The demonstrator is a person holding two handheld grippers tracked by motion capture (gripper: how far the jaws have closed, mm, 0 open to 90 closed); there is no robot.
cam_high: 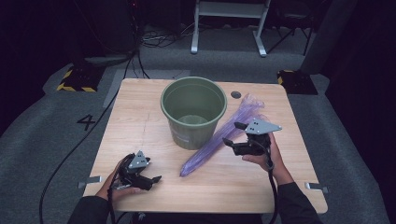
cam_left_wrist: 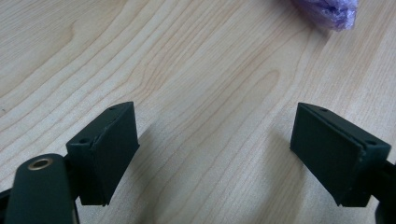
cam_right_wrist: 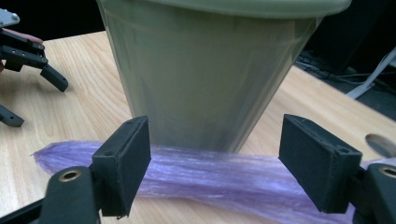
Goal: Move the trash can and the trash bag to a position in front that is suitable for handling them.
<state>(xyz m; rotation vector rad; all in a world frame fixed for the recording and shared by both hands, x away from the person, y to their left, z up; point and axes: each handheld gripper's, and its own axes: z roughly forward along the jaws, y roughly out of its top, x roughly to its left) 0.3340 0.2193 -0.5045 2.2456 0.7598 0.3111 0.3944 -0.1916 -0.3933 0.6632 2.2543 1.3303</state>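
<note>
A green plastic bucket [cam_high: 194, 112] stands upright in the middle of the wooden table [cam_high: 135, 121], and its inside looks bare. A long, bunched purple plastic bag [cam_high: 212, 149] lies flat to its right, running from the far right toward the front. My right gripper [cam_high: 230, 133] is held open above the bag's middle, pointing at the bucket. In the right gripper view the bag [cam_right_wrist: 210, 175] lies below the open gripper [cam_right_wrist: 215, 163], with the bucket wall [cam_right_wrist: 205, 79] close behind. My left gripper [cam_high: 152, 179] rests open near the front left; its view shows the wide-open gripper [cam_left_wrist: 215, 149] over wood and the bag's tip [cam_left_wrist: 327, 11].
A round cable hole [cam_high: 236, 94] sits in the table behind the bucket. Metal clips [cam_high: 88, 179] stick out at the front corners. Beyond the table are grey carpet, a white metal stand [cam_high: 231, 23] and yellow-black striped bases [cam_high: 77, 79]. The left gripper [cam_right_wrist: 28, 56] shows far off.
</note>
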